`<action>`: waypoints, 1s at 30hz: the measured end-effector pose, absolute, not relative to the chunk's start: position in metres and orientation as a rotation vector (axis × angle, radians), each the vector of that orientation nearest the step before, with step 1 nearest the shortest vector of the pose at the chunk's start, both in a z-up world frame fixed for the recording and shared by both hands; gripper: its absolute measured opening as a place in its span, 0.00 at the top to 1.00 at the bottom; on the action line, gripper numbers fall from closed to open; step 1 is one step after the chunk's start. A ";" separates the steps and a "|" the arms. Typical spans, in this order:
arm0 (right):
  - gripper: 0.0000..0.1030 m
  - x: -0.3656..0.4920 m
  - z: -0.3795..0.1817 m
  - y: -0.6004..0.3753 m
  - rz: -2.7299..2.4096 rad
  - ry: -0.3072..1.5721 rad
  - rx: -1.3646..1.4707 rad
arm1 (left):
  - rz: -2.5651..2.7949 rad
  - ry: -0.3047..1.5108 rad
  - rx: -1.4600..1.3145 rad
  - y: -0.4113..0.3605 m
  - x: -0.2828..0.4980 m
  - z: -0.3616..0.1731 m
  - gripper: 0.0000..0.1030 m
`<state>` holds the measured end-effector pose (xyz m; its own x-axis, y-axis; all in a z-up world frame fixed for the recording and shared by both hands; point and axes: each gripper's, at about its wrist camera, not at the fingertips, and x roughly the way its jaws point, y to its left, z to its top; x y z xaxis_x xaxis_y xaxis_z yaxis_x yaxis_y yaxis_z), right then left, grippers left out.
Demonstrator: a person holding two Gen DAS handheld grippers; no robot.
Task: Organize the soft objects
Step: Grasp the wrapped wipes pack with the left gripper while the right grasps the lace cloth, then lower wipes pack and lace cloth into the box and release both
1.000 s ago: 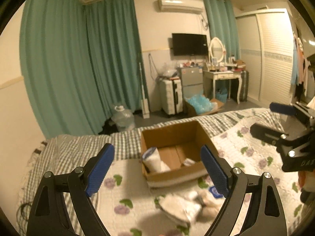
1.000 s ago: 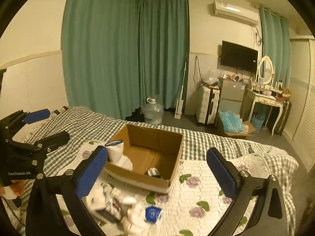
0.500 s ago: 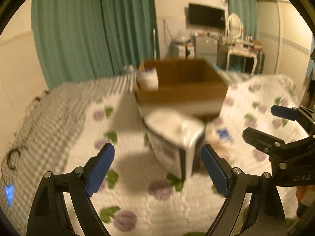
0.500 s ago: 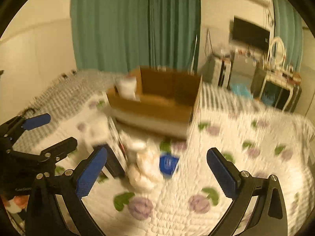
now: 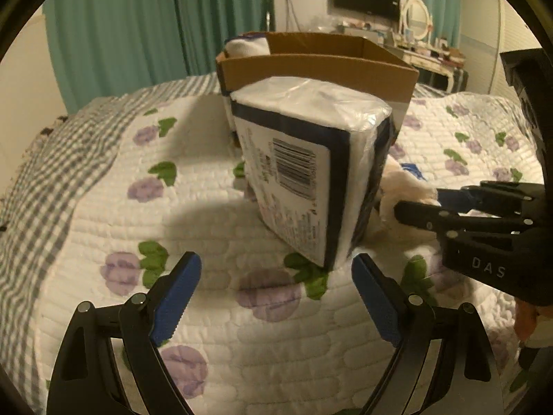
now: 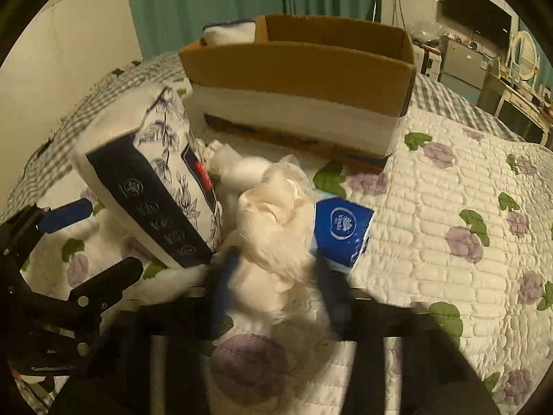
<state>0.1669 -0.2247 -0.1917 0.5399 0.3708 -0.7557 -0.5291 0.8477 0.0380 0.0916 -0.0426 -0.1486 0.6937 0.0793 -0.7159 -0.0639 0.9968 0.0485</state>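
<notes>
A large plastic-wrapped tissue pack (image 5: 311,173) (image 6: 155,190) stands tilted on the quilt, just ahead of my left gripper (image 5: 276,297). That gripper is open with nothing between its fingers and shows at the left of the right wrist view (image 6: 100,242). My right gripper (image 6: 274,266) is blurred and its jaws are closing on a white fluffy cloth bundle (image 6: 273,228) that sits between them. From the left wrist view, the right gripper (image 5: 425,204) reaches the bundle (image 5: 401,186) beside the pack. A small blue tissue packet (image 6: 342,231) lies against the bundle.
An open cardboard box (image 6: 300,65) (image 5: 318,65) sits on the bed behind the pile, with a white roll (image 6: 228,34) in its left corner. The flowered quilt (image 6: 449,190) stretches to the right. Green curtains (image 5: 155,17) and furniture stand beyond the bed.
Both grippers have dropped towards the bed and tipped downward, so the pile now fills the views. The right jaws have gone from wide open to closed around the white bundle.
</notes>
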 end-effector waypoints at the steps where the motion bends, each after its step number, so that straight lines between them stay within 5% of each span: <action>1: 0.71 0.165 -0.189 -0.226 0.536 0.830 -0.200 | 0.071 0.803 0.012 -0.043 0.092 -0.149 0.13; 18: 0.74 0.176 -0.159 -0.275 0.414 0.745 -0.051 | 0.179 0.782 -0.114 -0.066 0.144 -0.145 0.14; 20: 0.74 0.176 -0.160 -0.275 0.412 0.747 -0.051 | 0.178 0.778 -0.128 -0.063 0.148 -0.145 0.30; 30: 0.74 0.160 -0.157 -0.279 0.385 0.738 -0.047 | 0.133 0.783 -0.084 -0.054 0.139 -0.139 0.50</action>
<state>0.1602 -0.2794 -0.1570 0.6731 0.3250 -0.6643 -0.3579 0.9292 0.0920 0.1392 -0.0545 -0.1386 0.7009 0.0883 -0.7077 -0.1509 0.9882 -0.0262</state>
